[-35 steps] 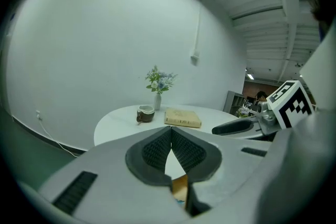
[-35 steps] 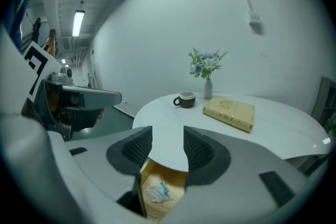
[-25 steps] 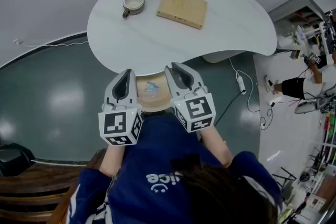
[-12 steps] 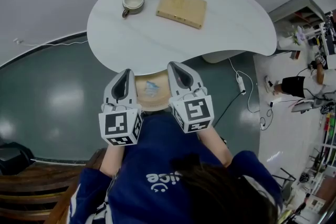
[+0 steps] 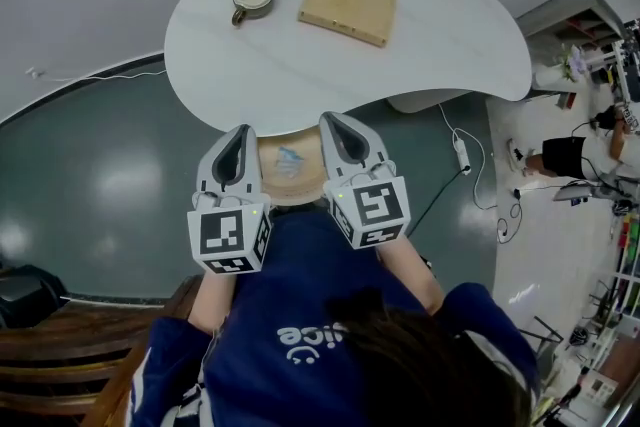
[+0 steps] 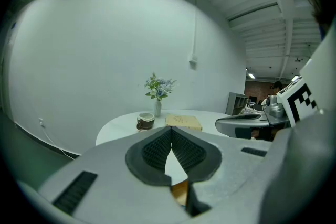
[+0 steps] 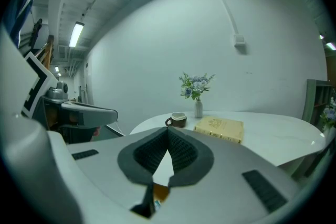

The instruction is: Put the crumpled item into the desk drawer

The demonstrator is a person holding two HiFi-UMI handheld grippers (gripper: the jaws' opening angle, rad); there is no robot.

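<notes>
At the table (image 5: 300,80) edge, left gripper (image 5: 241,135) and right gripper (image 5: 331,123) flank the open drawer (image 5: 291,196), fingers pressed together, empty.

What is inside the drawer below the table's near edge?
A crumpled item, pale with blue marks, lies in the wooden drawer. The left gripper and right gripper cover its sides; the table hides its back.

Partly hidden drawer (image 5: 285,190)
The table (image 5: 300,65) covers the drawer's far end; the crumpled item (image 5: 290,160) inside is too small to identify.
</notes>
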